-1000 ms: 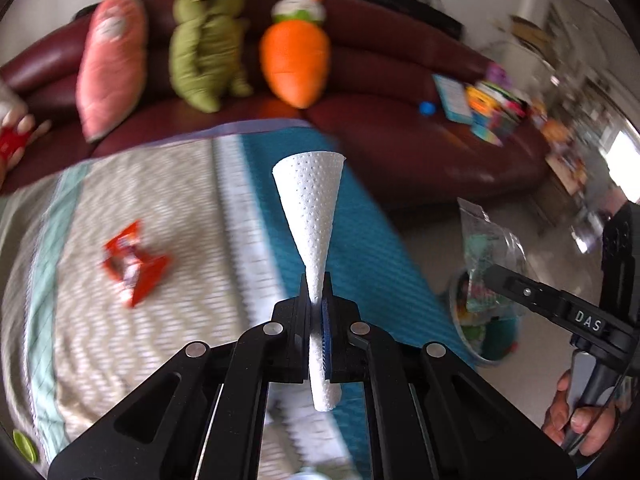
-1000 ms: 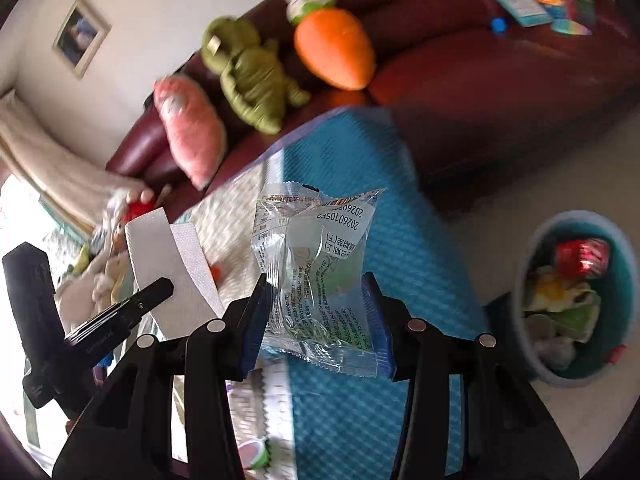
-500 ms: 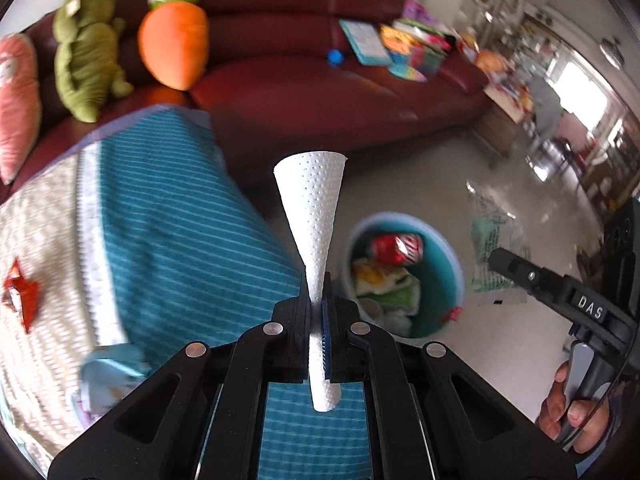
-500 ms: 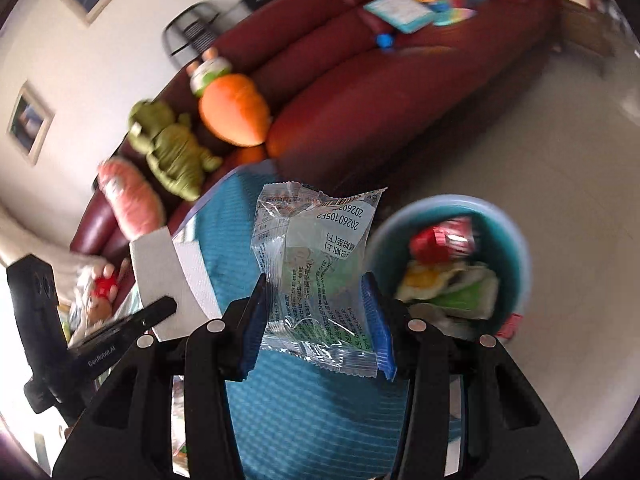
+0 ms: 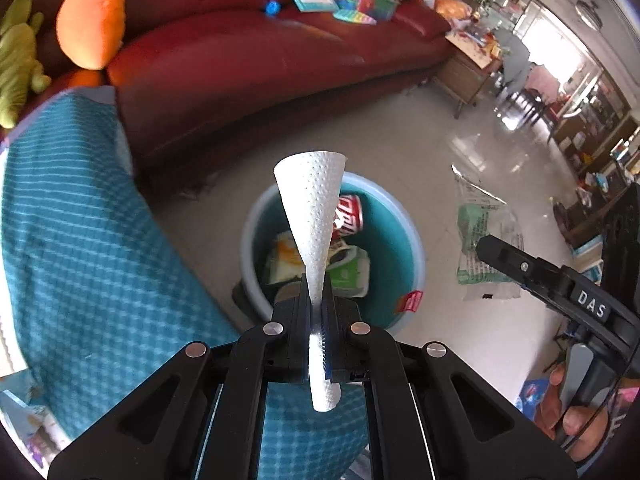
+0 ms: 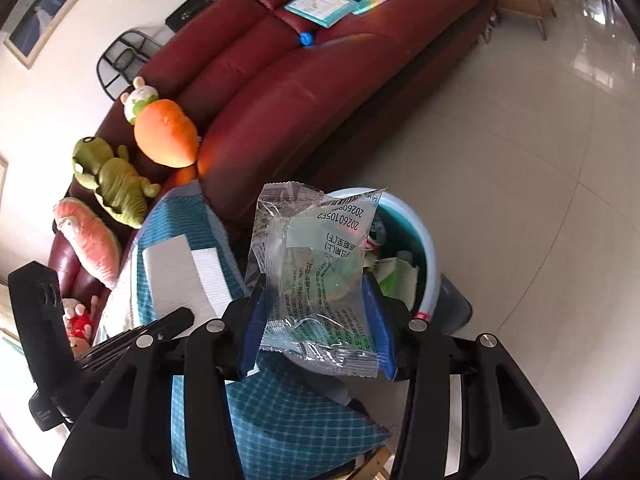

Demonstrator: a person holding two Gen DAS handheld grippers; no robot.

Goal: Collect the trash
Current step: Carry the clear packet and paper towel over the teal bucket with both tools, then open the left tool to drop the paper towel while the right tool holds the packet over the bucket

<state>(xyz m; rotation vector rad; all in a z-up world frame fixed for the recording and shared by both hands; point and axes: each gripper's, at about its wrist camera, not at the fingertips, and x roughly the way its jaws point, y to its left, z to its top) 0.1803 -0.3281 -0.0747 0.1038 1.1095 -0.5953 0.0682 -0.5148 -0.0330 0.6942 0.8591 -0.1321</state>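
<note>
Left wrist view
Left gripper (image 5: 318,300): we find the jaws closed tight on one paper towel (image 5: 312,216), white, dimpled, pinched into a cone that flares upward.
Bin (image 5: 416,248): one round, pale blue plastic, teal inside, on glossy floor tiles just beside the bench's teal checked cloth (image 5: 80,240). We cannot count its contents; the towel covers part of them.
Right gripper: seen from the side, cut off at the frame edge.

Right wrist view
Right gripper (image 6: 316,316): jaws clamped on one wrapper (image 6: 316,276), clear crinkled film with printed text, its contents hard to make out.
Bin: we see it directly behind the wrapper, largely hidden.
Sofa (image 6: 300,92): dark red leather; we count three plush toys.
</note>
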